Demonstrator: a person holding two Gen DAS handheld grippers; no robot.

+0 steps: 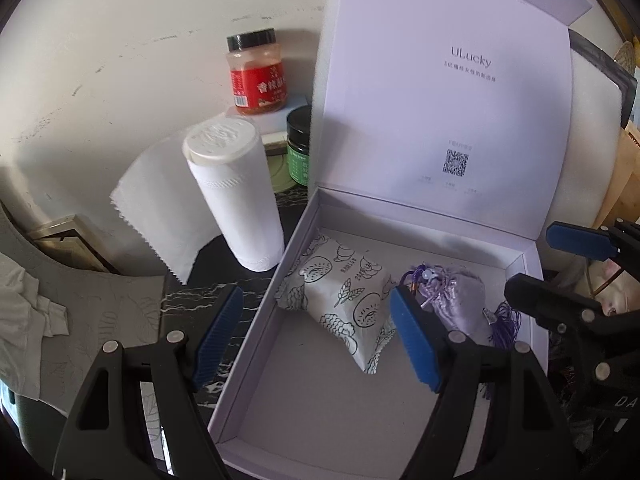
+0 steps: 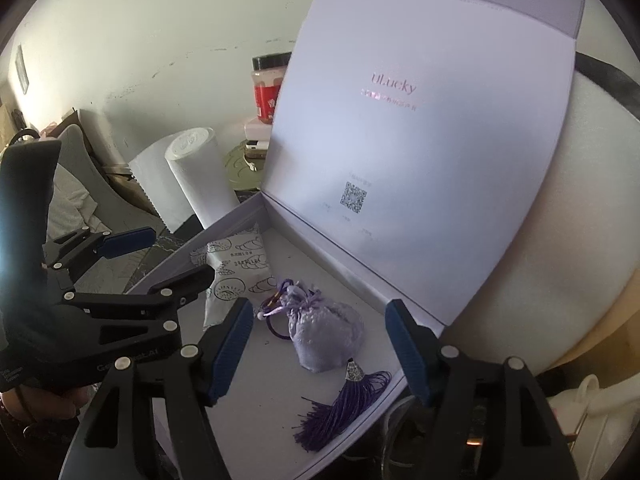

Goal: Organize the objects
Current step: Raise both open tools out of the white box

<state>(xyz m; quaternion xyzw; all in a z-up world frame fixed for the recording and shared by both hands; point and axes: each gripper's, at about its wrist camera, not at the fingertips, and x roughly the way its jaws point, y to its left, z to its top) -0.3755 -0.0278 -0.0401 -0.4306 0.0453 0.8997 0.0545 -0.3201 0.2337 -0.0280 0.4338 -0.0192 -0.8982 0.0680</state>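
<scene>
A pale lilac gift box (image 1: pixel 256 332) (image 2: pixel 360 292) lies open, its lid (image 1: pixel 440 112) (image 2: pixel 420 160) standing up at the back. Inside lie a white printed packet (image 1: pixel 340 300) (image 2: pixel 232 264) and a lilac drawstring sachet (image 1: pixel 456 296) (image 2: pixel 324 328) with a purple tassel (image 2: pixel 340 408). My left gripper (image 1: pixel 320 336) hovers open over the packet, pads clear of it. My right gripper (image 2: pixel 320 352) stands open above the sachet, touching nothing. Each gripper shows in the other's view, the right one (image 1: pixel 576 264) beyond the box's right wall and the left one (image 2: pixel 160 256) over its left wall.
A paper towel roll (image 1: pixel 236 192) (image 2: pixel 200 176) stands left of the box with a loose sheet hanging. Behind it are a red-labelled jar (image 1: pixel 256 76) (image 2: pixel 268 92) and a green-labelled dark jar (image 1: pixel 300 144). A grey patterned mat (image 1: pixel 100 312) and white cloth (image 1: pixel 24 304) lie at left.
</scene>
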